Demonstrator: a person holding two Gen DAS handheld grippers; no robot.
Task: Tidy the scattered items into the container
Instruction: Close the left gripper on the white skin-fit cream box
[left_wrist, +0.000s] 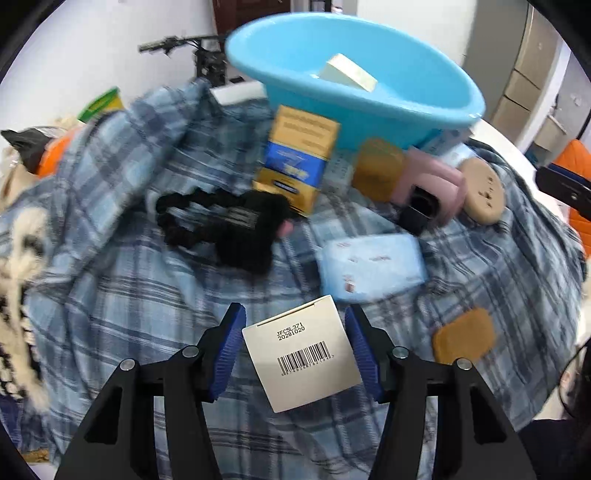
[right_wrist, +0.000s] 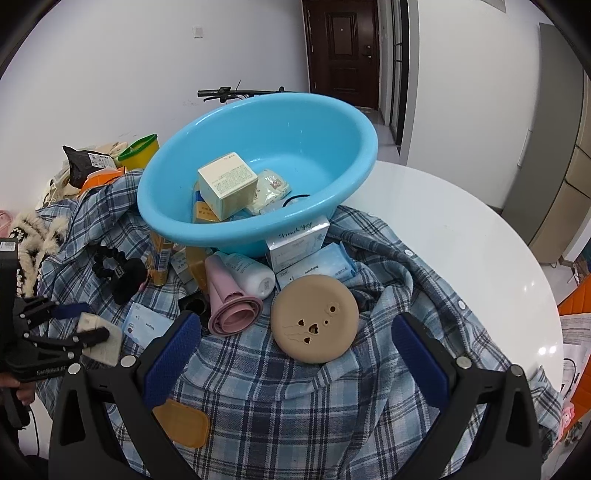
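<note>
My left gripper (left_wrist: 295, 343) is shut on a white barcoded box (left_wrist: 301, 354), held tilted just above the blue plaid shirt (left_wrist: 129, 295). The right wrist view shows that gripper (right_wrist: 85, 332) at the far left with the box (right_wrist: 105, 345) in it. The blue basin (left_wrist: 406, 110) stands behind, holding a cream box (right_wrist: 227, 188) and a few small packs. My right gripper (right_wrist: 295, 321) is open above the shirt, and the tan round disc (right_wrist: 314, 321) lies just beyond its fingertips. An amber case (right_wrist: 181, 422) lies by its left finger.
Around the basin (right_wrist: 295, 147) lie a yellow-blue box (left_wrist: 295, 162), a black scrunchie (left_wrist: 225, 225), a light blue pack (left_wrist: 369, 266), a pink item (left_wrist: 432, 188), a white bottle (right_wrist: 251, 273) and a silver box (right_wrist: 299, 240). The white round table (right_wrist: 461, 240) extends right.
</note>
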